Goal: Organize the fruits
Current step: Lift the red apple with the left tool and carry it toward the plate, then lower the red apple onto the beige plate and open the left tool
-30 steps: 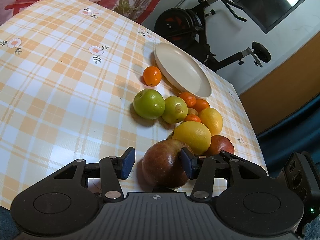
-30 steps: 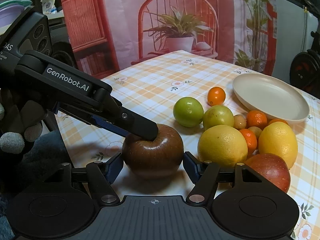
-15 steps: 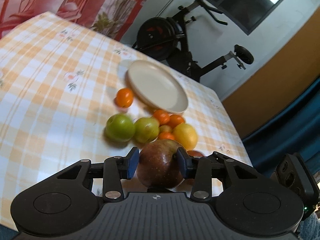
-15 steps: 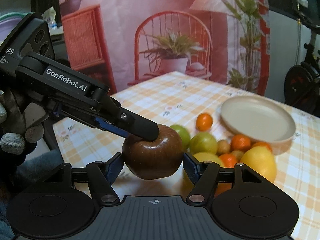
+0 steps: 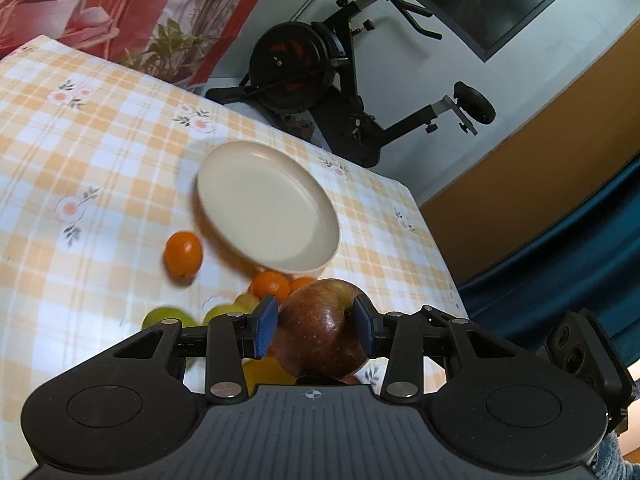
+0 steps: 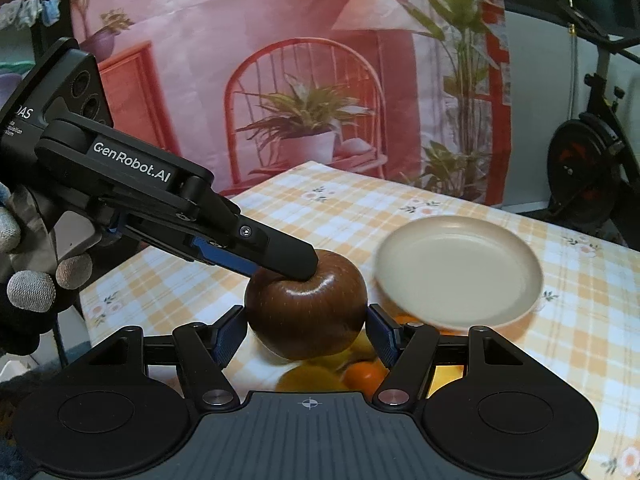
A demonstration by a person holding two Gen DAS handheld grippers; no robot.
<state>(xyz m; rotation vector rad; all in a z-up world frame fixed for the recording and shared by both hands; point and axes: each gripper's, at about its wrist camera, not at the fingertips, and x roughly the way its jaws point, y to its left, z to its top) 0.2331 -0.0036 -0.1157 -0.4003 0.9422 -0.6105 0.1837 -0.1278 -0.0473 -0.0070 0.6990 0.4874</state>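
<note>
We hold a red apple (image 5: 320,330) in mid-air over a checked tablecloth (image 5: 80,160), w/ the left tongs (image 5: 316,326) clamped on it, blue pads pressing its flanks in the left wrist view. In the right wrist view the same apple (image 6: 306,312) sits between the pads of the right tongs (image 6: 306,332), which look about touching its sides; we can't tell if they truly press, since the left tongs' black finger (image 6: 280,254) reaches in from the left and rests in the stem dimple. The cream plate (image 5: 224,168) lies ahead of both tongs, beyond the apple and a bit to the right in the right wrist view, empty, well apart from the fruit we carry. That's the relation the next move likely turns on: apple forward and down onto the plate. The apple is near round, so no real long axis; its stem end faces up. Left hand looks like the carrier. Skin is glossy, speckled, dark red to brown. The plate is smooth, matte, shallow-rimmed. Below us lie a small orange (image 5: 183,254), more oranges (image 5: 270,284) and green apples (image 5: 164,316), blurred, partly hidden by the tongs. A gloved hand (image 6: 28,280) grips the left tongs.
</note>
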